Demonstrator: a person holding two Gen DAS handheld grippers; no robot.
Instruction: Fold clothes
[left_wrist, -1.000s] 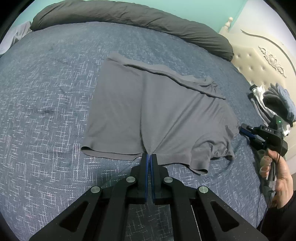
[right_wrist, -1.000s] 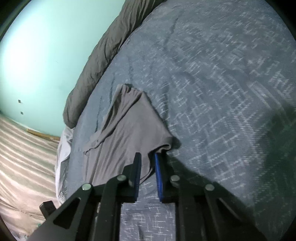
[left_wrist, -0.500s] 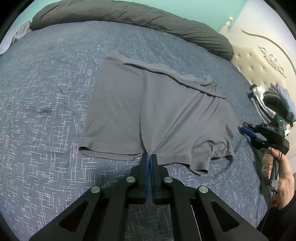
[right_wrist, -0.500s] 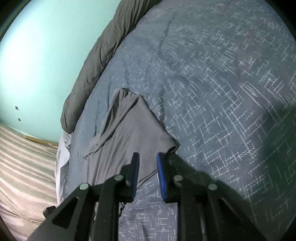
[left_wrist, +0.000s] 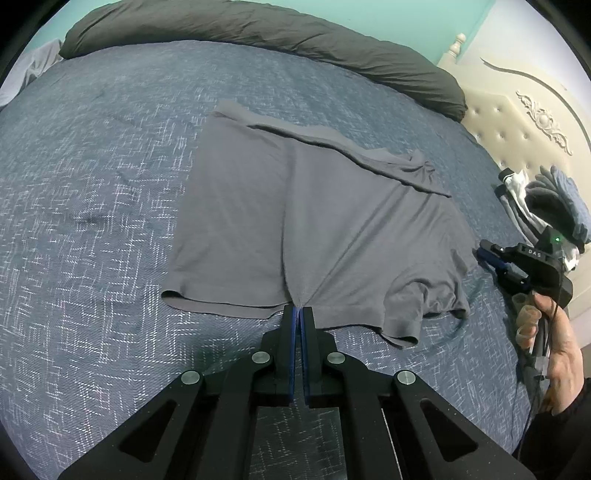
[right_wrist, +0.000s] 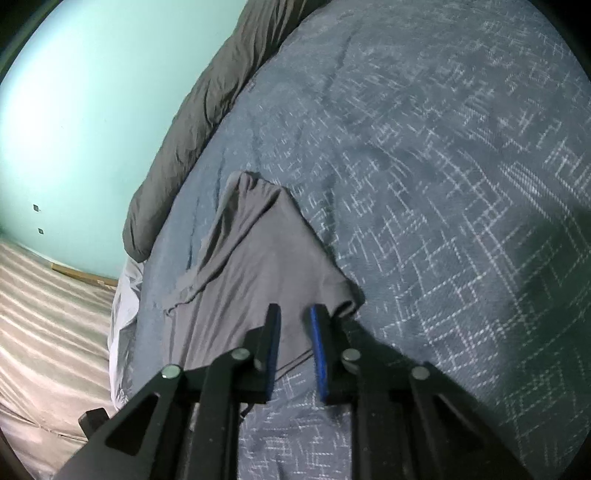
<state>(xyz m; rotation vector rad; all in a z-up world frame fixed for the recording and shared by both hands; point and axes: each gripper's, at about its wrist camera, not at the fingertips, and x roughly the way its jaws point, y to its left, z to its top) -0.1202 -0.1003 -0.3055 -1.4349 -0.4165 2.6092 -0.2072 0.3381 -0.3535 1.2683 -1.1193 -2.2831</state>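
Left tool (left_wrist: 297, 312): clamped tight on the near hem of the grey shorts (left_wrist: 295, 221), right at the crotch where the two legs meet; the cloth fans out from the pinch in taut creases.
Right tool (right_wrist: 295, 314): its jaws are closing, with a clear gap between them; the shorts' leg hem lies under and between the tips, but the pads do not press on it — nothing is gripped.
Shorts: spread flat in the middle of the bed (left_wrist: 92, 184), waistband away from the person, one leg opening rumpled on the right side.
Step in hand: likely taking a second hold on the right leg hem before folding.
How to do it well: pinch both layers of the hem, not just the top one; keep the left hold steady as an anchor; lift low and carry the leg across to the other leg so the edges meet — then smooth the rumpled corner.
Bed cover: blue with a white crosshatch weave, soft, so cloth may drag.
Further off: a dark grey bolster (left_wrist: 258, 33) along the far edge, a pile of clothes (left_wrist: 546, 199) by the cream padded headboard (left_wrist: 517, 122), a mint green wall (right_wrist: 92, 110).
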